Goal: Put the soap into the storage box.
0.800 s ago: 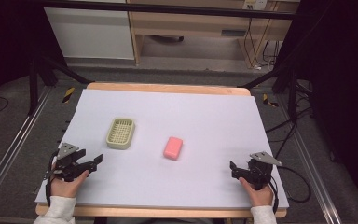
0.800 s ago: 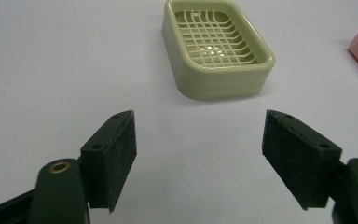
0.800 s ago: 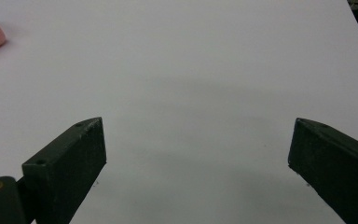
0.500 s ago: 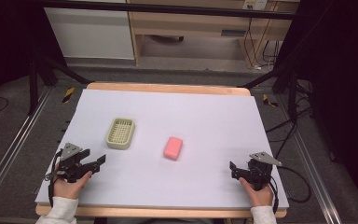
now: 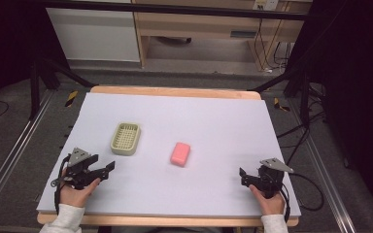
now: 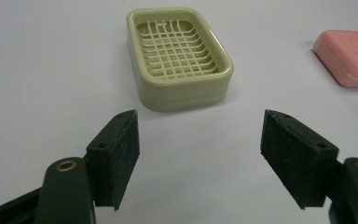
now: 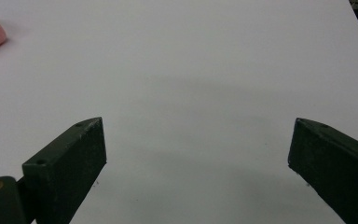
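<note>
— Where do the things lie?
— A pale green soap dish (image 5: pixel 126 138) with a grid floor sits left of centre on the white tabletop (image 5: pixel 213 121); a pink soap bar (image 5: pixel 180 154) lies apart to its right.
— And the claws?
— The left claw (image 5: pixel 108 168) rests near the front left, jaws spread wide, empty, pointing toward the dish. The right claw (image 5: pixel 243 175) sits front right, also wide and empty.
</note>
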`<state>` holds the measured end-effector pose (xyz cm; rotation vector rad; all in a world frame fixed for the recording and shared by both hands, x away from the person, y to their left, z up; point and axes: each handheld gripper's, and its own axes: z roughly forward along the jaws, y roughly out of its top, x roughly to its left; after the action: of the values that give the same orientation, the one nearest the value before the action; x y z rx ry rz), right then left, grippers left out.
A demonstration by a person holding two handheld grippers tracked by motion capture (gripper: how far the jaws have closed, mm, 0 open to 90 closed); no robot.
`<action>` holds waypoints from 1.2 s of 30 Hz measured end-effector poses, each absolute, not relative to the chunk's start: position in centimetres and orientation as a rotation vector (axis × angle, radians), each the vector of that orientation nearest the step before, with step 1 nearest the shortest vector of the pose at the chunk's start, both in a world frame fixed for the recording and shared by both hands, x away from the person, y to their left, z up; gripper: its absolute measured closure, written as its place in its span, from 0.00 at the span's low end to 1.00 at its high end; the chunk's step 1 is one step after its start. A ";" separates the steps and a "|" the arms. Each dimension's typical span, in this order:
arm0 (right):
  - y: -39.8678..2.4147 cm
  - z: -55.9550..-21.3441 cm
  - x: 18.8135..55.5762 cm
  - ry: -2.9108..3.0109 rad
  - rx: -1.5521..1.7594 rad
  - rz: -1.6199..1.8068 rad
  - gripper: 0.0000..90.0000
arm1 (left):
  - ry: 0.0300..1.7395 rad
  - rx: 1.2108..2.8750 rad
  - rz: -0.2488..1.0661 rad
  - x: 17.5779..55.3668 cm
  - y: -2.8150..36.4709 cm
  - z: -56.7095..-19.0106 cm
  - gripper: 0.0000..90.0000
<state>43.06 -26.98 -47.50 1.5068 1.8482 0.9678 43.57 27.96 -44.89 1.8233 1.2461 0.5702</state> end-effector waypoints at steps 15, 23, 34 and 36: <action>-26.9 -47.4 43.0 1.845 1.499 0.985 0.05 | 1.213 1.851 0.562 43.7 26.4 -44.6 0.28; -26.8 -47.3 42.9 1.842 1.486 0.982 0.06 | 1.203 1.854 0.555 43.8 25.9 -44.4 0.28; -26.7 -47.3 42.8 1.837 1.484 0.981 0.06 | 1.175 1.869 0.537 43.9 25.0 -44.0 0.27; -26.7 -47.3 42.8 1.837 1.485 0.979 0.06 | 1.171 1.879 0.534 44.0 24.9 -43.9 0.27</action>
<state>42.82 -26.71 -47.34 1.4847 1.8372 0.9785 43.99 24.93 -43.95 1.8794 1.1708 0.5340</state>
